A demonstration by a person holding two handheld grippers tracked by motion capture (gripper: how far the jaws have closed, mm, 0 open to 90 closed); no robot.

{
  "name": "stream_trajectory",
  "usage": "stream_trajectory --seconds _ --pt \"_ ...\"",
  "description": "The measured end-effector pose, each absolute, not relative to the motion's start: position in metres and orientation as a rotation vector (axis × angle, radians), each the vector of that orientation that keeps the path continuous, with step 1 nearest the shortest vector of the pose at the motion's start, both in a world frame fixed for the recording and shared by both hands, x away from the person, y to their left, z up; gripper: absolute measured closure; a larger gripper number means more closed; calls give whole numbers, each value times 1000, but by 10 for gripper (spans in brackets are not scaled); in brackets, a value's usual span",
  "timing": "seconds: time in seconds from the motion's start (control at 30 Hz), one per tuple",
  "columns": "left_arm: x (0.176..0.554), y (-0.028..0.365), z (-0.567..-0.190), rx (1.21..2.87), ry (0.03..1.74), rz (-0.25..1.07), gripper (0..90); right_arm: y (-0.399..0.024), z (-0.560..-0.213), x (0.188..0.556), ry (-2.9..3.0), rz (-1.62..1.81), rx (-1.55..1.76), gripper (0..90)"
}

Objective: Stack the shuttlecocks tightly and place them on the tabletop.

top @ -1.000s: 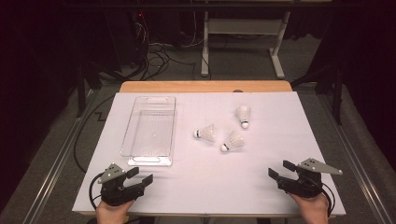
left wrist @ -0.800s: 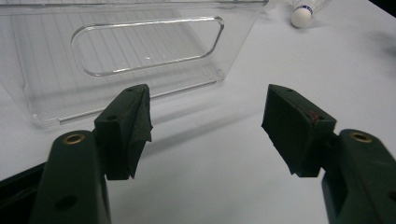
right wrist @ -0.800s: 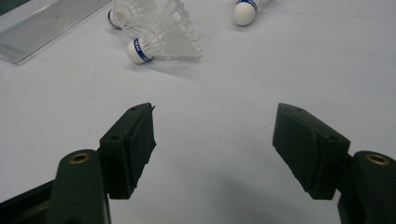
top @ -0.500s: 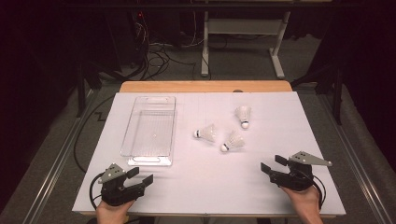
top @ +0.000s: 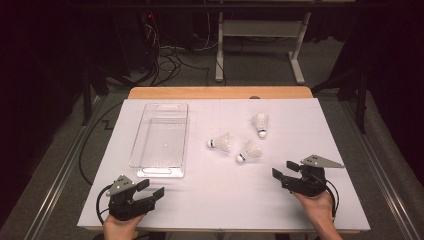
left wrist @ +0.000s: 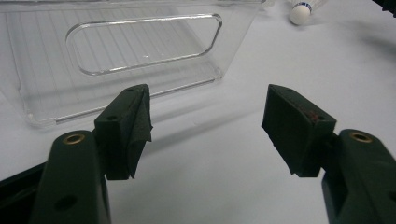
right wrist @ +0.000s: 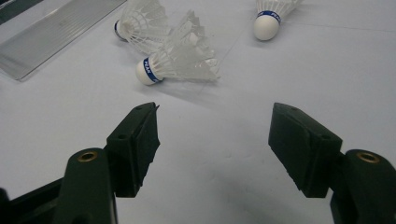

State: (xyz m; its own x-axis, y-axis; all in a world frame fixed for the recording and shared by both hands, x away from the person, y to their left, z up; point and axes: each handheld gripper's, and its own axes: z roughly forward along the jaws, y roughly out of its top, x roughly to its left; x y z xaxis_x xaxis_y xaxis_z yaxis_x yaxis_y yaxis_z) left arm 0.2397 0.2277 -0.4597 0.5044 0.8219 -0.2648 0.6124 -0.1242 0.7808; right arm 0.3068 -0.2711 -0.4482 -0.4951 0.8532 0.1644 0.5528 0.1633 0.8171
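Three white shuttlecocks lie on the white table: one in the middle (top: 220, 143), one nearer me (top: 249, 151), one farther right (top: 260, 123). My right gripper (top: 282, 170) is low at the front right, pointing left toward them. In the right gripper view its jaws (right wrist: 215, 144) stand open with bare table between them; they have just been closing slightly. The nearest shuttlecock (right wrist: 182, 58) lies a short way ahead of them, apart. My left gripper (top: 151, 188) rests at the front left, open and empty (left wrist: 208, 126), just before the clear plastic tray (left wrist: 46, 60).
The clear tray (top: 142, 141) sits left of centre and holds nothing. A wooden table edge (top: 220, 92) runs along the back. Beyond it are desk legs and cables on a dark floor. Metal rails flank the table.
My right gripper has moved left and a little forward, closer to the shuttlecocks. The left gripper, the tray and the shuttlecocks have stayed where they were.
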Motion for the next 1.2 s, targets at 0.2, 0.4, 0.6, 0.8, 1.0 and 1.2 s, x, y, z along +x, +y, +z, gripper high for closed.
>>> stream_trajectory --seconds 0.2,0.4,0.6,0.8,1.0,1.2 --pt "240 228 -460 1833 1198 287 334 -265 -446 313 2124 1259 1339 348" --pt "240 228 -460 1832 1197 285 333 -255 -443 321 2133 1272 1334 356" --pt "240 228 -460 1834 1195 281 334 -247 -441 327 2151 1269 1334 375" --pt "240 228 -460 1835 1195 279 334 -241 -439 335 2167 1254 1346 396" --pt "240 228 -460 1837 1196 278 335 -235 -436 343 2190 1238 1359 410" --pt "240 228 -460 1838 1196 275 335 -228 -432 351 2217 1212 1369 437"
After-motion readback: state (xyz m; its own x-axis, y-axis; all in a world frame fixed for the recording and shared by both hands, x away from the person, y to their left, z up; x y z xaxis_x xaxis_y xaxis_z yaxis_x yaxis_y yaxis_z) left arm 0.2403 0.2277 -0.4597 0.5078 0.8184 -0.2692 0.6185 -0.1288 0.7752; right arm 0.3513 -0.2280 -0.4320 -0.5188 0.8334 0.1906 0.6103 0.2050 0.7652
